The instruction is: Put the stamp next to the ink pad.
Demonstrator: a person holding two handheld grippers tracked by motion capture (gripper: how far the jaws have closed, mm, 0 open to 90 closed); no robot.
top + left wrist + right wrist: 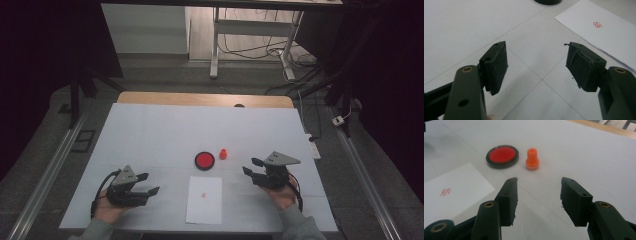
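The orange stamp (532, 158) stands upright on the white counter (150, 130), long axis vertical, narrow handle up, just beside the round red ink pad (502, 156); nearer the person lies a white sheet (204, 199) bearing a small red mark, too small to read; the right gripper (539, 200) faces the stamp, jaws wide and empty, path unobstructed; the left gripper (536, 66) has jaws wide, empty.

Orange stamp (532, 158) upright just beside red ink pad (502, 156)
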